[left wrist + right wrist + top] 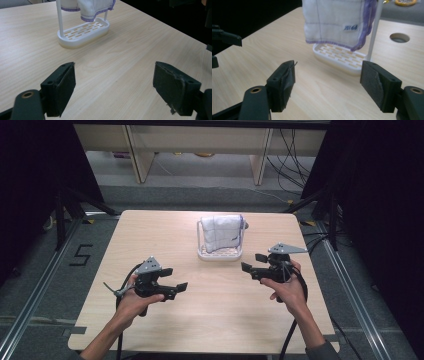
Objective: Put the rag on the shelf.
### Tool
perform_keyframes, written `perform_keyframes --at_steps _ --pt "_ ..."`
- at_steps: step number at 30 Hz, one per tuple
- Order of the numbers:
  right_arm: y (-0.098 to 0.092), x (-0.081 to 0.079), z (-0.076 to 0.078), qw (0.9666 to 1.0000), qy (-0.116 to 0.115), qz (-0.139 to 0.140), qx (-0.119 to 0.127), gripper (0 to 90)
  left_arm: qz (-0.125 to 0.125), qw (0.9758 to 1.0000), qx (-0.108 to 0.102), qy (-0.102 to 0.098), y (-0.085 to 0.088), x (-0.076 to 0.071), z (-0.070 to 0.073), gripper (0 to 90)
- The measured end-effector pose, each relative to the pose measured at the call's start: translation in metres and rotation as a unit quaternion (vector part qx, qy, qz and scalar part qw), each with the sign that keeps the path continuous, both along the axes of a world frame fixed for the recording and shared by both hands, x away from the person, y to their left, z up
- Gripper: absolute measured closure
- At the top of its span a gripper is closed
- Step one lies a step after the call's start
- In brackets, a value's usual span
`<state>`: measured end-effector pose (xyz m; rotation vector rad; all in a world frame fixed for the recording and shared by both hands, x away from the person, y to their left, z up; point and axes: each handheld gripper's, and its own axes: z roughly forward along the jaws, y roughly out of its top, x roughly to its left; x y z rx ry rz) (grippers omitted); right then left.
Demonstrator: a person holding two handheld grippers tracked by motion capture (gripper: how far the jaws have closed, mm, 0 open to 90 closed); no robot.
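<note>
My left gripper (176, 288) and right gripper (251, 263): jaws spread wide, nothing between, flanking white cloth (221, 233) draped over rack (220, 254) at table's (150, 235) far centre, well apart, ready for two-sided approach.

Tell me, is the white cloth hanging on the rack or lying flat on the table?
Hanging. The cloth is draped over the white rack, and its purple-edged hem ends above the slotted base.

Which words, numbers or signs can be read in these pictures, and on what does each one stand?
"5": black tape mark on the grey floor, left of the table.
Small blue label sewn on the white cloth hanging on the rack: pale writing, too blurred to read.
</note>
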<state>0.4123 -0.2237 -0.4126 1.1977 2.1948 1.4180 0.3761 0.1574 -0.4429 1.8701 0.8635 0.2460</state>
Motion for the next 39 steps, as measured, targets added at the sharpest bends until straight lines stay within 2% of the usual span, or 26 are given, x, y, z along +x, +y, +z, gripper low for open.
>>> perform_keyframes --at_steps 2,3,6,7,8,9,11,12,13,14,17,18,21,22,23,25,26,27,29,31,32,34,36,39 --pt "0.003 -0.004 -0.006 0.9999 0.006 0.011 -0.001 25.6 -0.004 1.0000 -0.002 0.006 0.002 -0.005 -0.007 16.7" --pt "0.003 -0.003 -0.009 0.9998 0.000 0.019 -0.008 25.2 -0.007 0.9999 -0.001 0.009 0.002 -0.007 -0.010 16.7" --pt "0.007 -0.008 -0.013 0.9998 -0.005 0.018 -0.007 24.8 -0.008 0.9999 0.000 0.014 0.004 -0.011 -0.015 16.1" --pt "0.008 -0.010 -0.014 0.9997 0.008 0.021 -0.002 24.8 -0.005 0.9999 0.004 0.016 0.006 -0.013 -0.016 16.1" --pt "0.009 -0.011 -0.015 0.9997 0.004 0.023 -0.005 24.8 -0.003 0.9999 -0.002 0.014 0.006 -0.013 -0.018 16.1" --pt "0.010 -0.013 -0.016 0.9997 0.011 0.022 -0.002 24.8 -0.002 0.9998 -0.001 0.019 0.007 -0.014 -0.019 16.1" --pt "0.010 -0.014 -0.019 0.9995 0.005 0.024 -0.017 24.8 -0.001 0.9998 0.003 0.020 0.009 -0.016 -0.021 16.1" --pt "0.010 -0.014 -0.019 0.9995 0.005 0.024 -0.017 24.8 -0.001 0.9998 0.003 0.020 0.009 -0.016 -0.021 16.1" --pt "0.011 -0.018 -0.022 0.9995 0.020 0.022 -0.003 25.1 -0.001 0.9998 0.000 0.018 0.010 -0.017 -0.023 16.1" --pt "0.009 -0.017 -0.023 0.9994 0.008 0.030 -0.017 25.2 0.000 0.9998 0.002 0.022 0.010 -0.019 -0.024 16.1" --pt "0.008 -0.019 -0.028 0.9994 0.011 0.027 -0.017 25.2 -0.003 0.9998 0.005 0.019 0.012 -0.021 -0.026 16.1" --pt "0.007 -0.021 -0.028 0.9994 0.019 0.024 -0.016 25.1 -0.004 0.9997 0.008 0.022 0.013 -0.022 -0.025 16.1" --pt "0.005 -0.025 -0.034 0.9993 0.018 0.028 -0.018 25.4 -0.002 0.9998 0.005 0.021 0.014 -0.026 -0.026 16.1" --pt "0.006 -0.028 -0.034 0.9992 0.028 0.024 -0.014 25.4 -0.002 0.9998 0.005 0.021 0.014 -0.026 -0.026 16.1" --pt "0.006 -0.028 -0.034 0.9992 0.028 0.024 -0.014 25.4 -0.003 0.9998 0.008 0.019 0.016 -0.027 -0.026 16.1" --pt "0.007 -0.031 -0.038 0.9992 0.032 0.022 -0.012 25.5 0.001 0.9998 0.000 0.019 0.017 -0.029 -0.028 16.1" --pt "0.006 -0.032 -0.039 0.9989 0.033 0.025 -0.021 25.5 0.004 0.9997 0.010 0.021 0.019 -0.030 -0.028 16.1" --pt "0.005 -0.032 -0.042 0.9988 0.033 0.030 -0.022 25.6 0.005 0.9997 0.003 0.022 0.019 -0.031 -0.029 16.1" --pt "0.004 -0.034 -0.045 0.9988 0.029 0.030 -0.027 25.5 0.004 0.9997 0.006 0.022 0.021 -0.032 -0.031 16.1" --pt "0.004 -0.034 -0.047 0.9986 0.033 0.032 -0.025 25.6 0.006 0.9997 0.004 0.024 0.021 -0.033 -0.032 16.1" --pt "0.004 -0.036 -0.049 0.9984 0.042 0.034 -0.018 25.6 0.010 0.9996 0.005 0.024 0.021 -0.034 -0.033 16.1" --pt "0.002 -0.038 -0.050 0.9982 0.042 0.035 -0.024 25.6 0.006 0.9995 0.013 0.029 0.022 -0.035 -0.035 16.1" --pt "0.000 -0.042 -0.053 0.9982 0.043 0.035 -0.024 25.6 0.007 0.9995 0.010 0.028 0.022 -0.036 -0.037 16.1" --pt "-0.002 -0.047 -0.056 0.9979 0.049 0.034 -0.027 25.6 0.005 0.9995 0.018 0.027 0.022 -0.037 -0.038 16.1"
